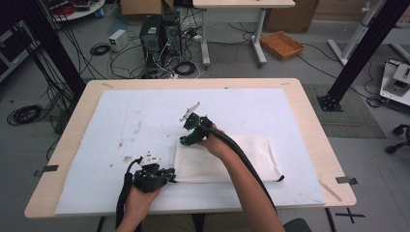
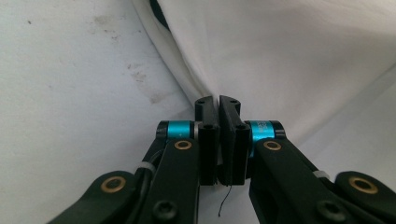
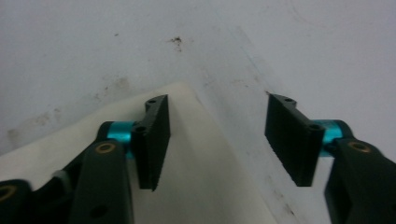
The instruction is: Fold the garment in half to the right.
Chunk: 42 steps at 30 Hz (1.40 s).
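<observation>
Pinching cloth (image 2: 289, 56) corner – left hand-held gripper (image 2: 218, 109), contact hidden

Place: I read this as a robotics lab or test room, not a home.
Floor: I see bare grey concrete strewn with loose black cables (image 1: 104, 48).
Hardware: two computer towers (image 1: 160, 33) stand on the floor behind my bench (image 1: 309, 121).
Rig: black metal frame posts (image 1: 360, 53) rise at both sides.
Storage: cardboard boxes (image 1: 140, 7) and an orange tray (image 1: 282, 44) sit by a second table (image 1: 241, 4).
Work surface: I see a stained white mat (image 1: 121, 125) over the bench.
</observation>
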### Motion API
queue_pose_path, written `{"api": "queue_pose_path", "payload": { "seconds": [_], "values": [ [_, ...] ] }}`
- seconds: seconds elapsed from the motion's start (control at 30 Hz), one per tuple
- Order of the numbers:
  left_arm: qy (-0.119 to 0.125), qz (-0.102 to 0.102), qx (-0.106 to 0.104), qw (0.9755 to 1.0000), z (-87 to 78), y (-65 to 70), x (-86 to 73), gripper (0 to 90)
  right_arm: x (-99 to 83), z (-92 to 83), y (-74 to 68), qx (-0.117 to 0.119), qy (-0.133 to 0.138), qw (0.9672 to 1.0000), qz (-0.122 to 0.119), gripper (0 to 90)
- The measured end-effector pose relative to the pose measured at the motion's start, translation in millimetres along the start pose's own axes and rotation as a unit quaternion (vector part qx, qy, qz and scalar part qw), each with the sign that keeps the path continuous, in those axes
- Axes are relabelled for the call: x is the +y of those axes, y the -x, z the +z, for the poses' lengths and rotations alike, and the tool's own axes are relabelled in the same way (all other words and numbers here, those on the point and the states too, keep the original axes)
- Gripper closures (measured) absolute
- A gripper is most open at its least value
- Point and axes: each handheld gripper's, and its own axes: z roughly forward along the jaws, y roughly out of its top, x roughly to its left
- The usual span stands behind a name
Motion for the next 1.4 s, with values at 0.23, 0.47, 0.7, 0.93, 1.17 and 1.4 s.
{"api": "queue_pose_path", "payload": {
  "seconds": [0.23, 0.47, 0.7, 0.93, 1.17, 1.4],
  "values": [
    [-0.004, -0.003, -0.007, 1.0, 0.0, -2.4, -0.4, 85.8, 7.0, 14.0, -0.8, 0.005, -0.01, 0.9999, -0.008, 61.3],
    [-0.003, -0.002, -0.008, 1.0, 0.4, -2.8, -0.4, 85.8, 12.4, 18.8, -1.9, 0.044, -0.023, 0.9986, -0.019, 85.6],
    [0.034, 0.005, -0.029, 0.999, -7.4, 2.9, 3.8, 86.2, 13.7, 8.0, -2.3, 0.028, -0.004, 0.9989, -0.038, 89.5],
    [0.047, 0.022, -0.062, 0.9968, -7.9, 15.5, 17.4, 86.2, 9.4, -26.1, 4.8, 0.021, 0.04, 0.9982, -0.038, 89.5],
    [0.03, 0.059, -0.078, 0.9947, -0.9, 36.3, 39.7, 86.1, -6.2, -53.8, 13.0, 0.006, 0.054, 0.9978, -0.038, 89.5],
    [0.03, 0.063, -0.115, 0.9909, 14.9, 59.4, 67.0, 86.1, -32.4, -84.3, 30.7, -0.017, 0.079, 0.9966, -0.018, 89.5]
  ]
}}
